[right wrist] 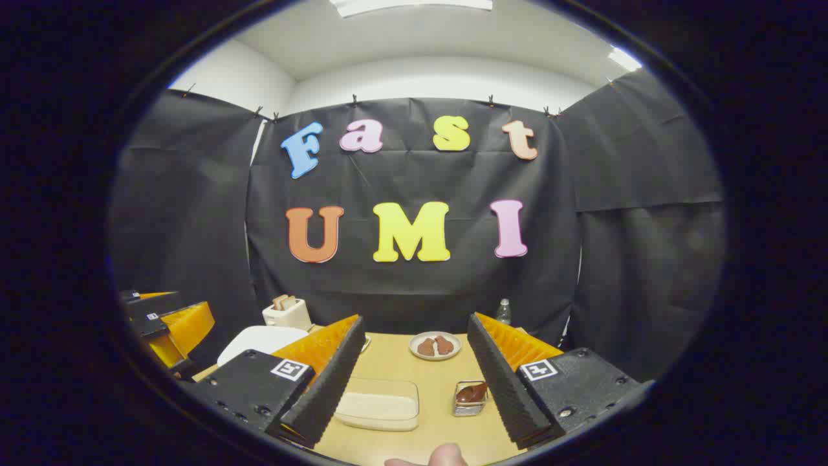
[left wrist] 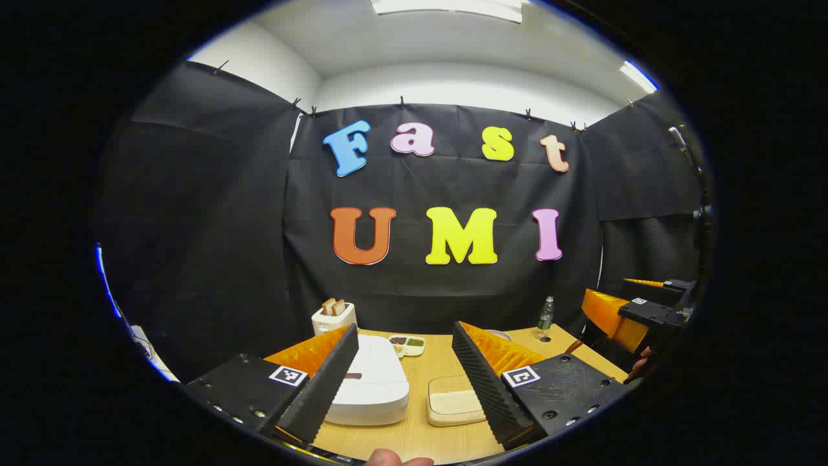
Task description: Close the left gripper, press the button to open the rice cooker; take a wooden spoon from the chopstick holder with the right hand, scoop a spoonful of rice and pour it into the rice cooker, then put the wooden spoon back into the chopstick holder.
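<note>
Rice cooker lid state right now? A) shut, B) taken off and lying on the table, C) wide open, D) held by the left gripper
A: in the left gripper view the white rice cooker sits on the table with its lid flat and shut, and the left gripper is open above the table, touching nothing.

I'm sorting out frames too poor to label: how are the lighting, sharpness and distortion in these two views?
Left gripper view: even ceiling light, no harsh glare on the white rice cooker; strong fisheye bending at the edges; the left gripper looks sharp. Right gripper view: likewise evenly lit and bowed; the rice container and the small holder are clear, with soft shadows on the table.
</note>
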Tool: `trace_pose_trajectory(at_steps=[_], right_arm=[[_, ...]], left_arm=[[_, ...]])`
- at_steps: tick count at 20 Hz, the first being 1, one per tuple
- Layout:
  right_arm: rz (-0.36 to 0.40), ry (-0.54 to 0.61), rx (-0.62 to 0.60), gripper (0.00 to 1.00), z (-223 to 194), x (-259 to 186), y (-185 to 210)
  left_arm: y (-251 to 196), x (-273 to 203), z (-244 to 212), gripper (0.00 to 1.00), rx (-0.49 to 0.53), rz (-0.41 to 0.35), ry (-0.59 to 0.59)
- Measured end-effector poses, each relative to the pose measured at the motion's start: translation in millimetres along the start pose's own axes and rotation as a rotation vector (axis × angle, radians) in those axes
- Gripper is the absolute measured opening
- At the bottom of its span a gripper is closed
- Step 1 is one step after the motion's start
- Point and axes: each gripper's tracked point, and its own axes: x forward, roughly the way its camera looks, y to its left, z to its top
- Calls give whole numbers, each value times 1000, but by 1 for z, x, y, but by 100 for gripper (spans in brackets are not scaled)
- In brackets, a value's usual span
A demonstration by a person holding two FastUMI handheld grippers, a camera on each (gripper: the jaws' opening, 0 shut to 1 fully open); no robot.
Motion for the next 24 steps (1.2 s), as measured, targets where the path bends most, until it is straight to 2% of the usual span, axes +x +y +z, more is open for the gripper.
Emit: trace_pose_trajectory(at_steps=[1,17,24], right_arm=[[-2,3,3,100,0,1,0],[7,11,8,100,-3,5,2],[6,38,15,100,-14,17,-8]], left_arm=[[-1,0,0,94,-3,-1,1],[3,2,3,94,-17,4,13],[19,9,-13,94,-9,52,62]])
